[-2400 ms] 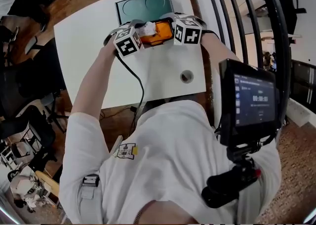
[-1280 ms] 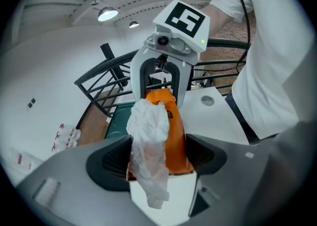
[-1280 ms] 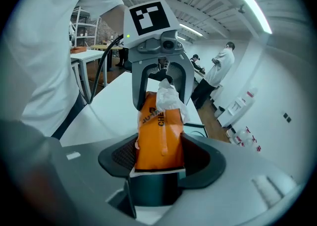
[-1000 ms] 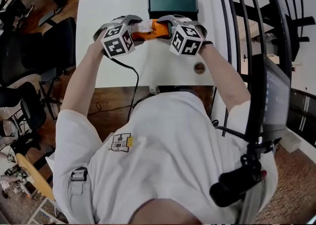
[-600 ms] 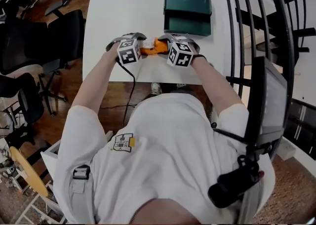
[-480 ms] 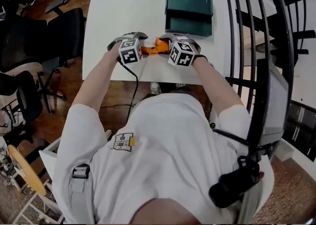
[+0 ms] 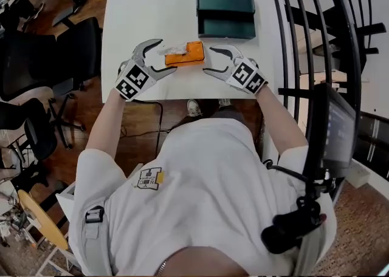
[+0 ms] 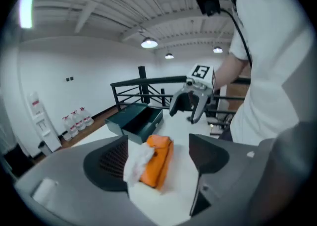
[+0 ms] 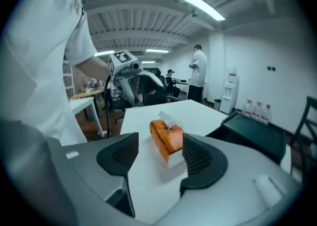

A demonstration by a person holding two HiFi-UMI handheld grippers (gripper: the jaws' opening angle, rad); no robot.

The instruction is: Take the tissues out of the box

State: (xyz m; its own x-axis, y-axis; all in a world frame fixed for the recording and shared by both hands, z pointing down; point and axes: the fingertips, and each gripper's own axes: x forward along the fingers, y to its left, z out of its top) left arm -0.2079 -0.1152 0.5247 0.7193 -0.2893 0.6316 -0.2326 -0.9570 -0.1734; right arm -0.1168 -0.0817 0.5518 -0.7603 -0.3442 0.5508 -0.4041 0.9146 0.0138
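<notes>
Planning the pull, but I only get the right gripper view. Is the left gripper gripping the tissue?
Observer: No. In the left gripper view the left gripper's fingers are apart and opening; the tissue pokes out of the orange box between them, not clamped.
Operator: Is the box touching that dark tray?
Observer: No. The head view shows a strip of bare table between box and tray.

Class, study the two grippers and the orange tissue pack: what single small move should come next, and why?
Probably ease the left gripper forward onto the white tissue poking from the orange pack and close. It and the right gripper stand clear of the pack, empty; the left jaws are opening, that tissue lined up between them.
</notes>
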